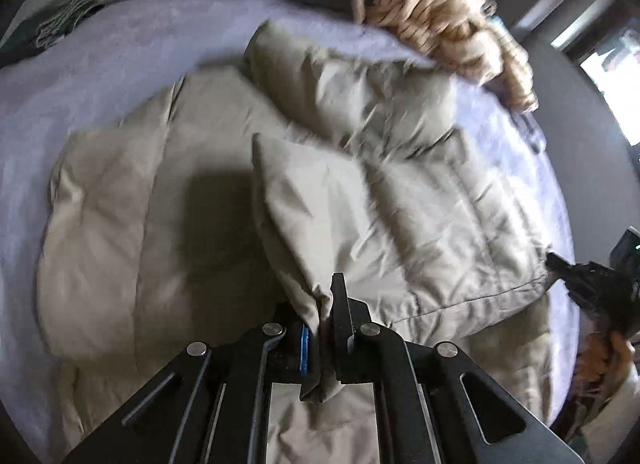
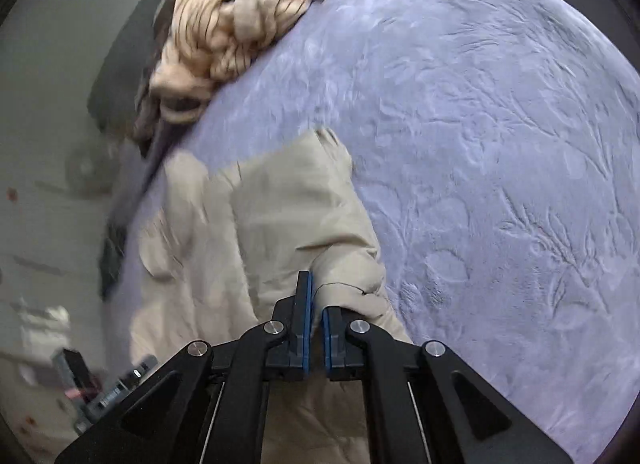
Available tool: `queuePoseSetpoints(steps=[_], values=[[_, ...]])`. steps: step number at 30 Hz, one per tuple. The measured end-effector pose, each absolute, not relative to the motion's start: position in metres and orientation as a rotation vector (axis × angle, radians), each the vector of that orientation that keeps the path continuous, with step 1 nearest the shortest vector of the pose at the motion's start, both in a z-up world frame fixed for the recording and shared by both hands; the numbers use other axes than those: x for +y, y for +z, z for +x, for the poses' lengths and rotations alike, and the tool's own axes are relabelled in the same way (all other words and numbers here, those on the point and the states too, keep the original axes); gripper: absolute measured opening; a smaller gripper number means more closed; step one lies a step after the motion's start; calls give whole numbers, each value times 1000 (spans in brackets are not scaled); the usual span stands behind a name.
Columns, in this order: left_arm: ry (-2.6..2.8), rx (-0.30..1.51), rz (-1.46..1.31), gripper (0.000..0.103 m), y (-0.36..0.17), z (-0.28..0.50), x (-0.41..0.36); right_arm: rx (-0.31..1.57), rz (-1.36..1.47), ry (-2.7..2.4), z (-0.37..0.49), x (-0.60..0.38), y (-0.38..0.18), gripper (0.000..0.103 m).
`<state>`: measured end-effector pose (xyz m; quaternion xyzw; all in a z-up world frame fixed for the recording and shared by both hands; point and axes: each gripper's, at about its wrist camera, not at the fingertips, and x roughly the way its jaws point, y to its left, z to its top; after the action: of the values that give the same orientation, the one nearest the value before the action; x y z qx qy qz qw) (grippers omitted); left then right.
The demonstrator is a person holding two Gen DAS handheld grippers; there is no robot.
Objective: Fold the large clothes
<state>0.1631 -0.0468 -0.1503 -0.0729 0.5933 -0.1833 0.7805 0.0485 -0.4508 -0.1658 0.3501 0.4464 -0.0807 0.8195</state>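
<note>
Left gripper (image 1: 326,316) clenched on lifted fold of one beige puffer jacket (image 1: 420,199), spread mid-bed on lavender blanket (image 1: 120,63). Right gripper (image 2: 316,304) pinched on jacket hem near bed edge. One striped cream garment (image 2: 232,23) bunched at far edge.

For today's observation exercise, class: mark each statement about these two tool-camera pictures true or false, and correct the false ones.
1. The left tool is pinching the beige padded jacket. True.
2. The jacket lies on a lavender blanket. True.
3. The right tool stands wide open above the blanket. False: its fingers are closed on the jacket's edge.
4. The cream striped garment lies neatly folded. False: it lies bunched at the blanket's edge.
</note>
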Motion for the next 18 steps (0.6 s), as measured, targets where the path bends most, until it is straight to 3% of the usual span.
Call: queuePoseSetpoints(steps=[5,7,9,10,14,17,18], values=[[-351,1301,-130,14,-169,162,-40,1033,730,-182,45,-457,-206,5],[-301,1280,-81,26,-163,160,-37,1030,733,-183,44,-456,-211,5],[-246,1249,-19,62,-156,158,-31,1033,741,-185,40,-455,-210,5],[-205,1217,16,64,-150,157,-25,1042,743,-183,38,-454,-207,6],[-182,1187,-4,64,-135,160,-3,1061,550,-148,21,-436,-174,11],[-192,1161,-38,42,-121,165,1,990,457,-128,3,-430,-152,36],[-202,1156,-59,42,-118,167,-1,947,461,-141,-1,-435,-145,51]])
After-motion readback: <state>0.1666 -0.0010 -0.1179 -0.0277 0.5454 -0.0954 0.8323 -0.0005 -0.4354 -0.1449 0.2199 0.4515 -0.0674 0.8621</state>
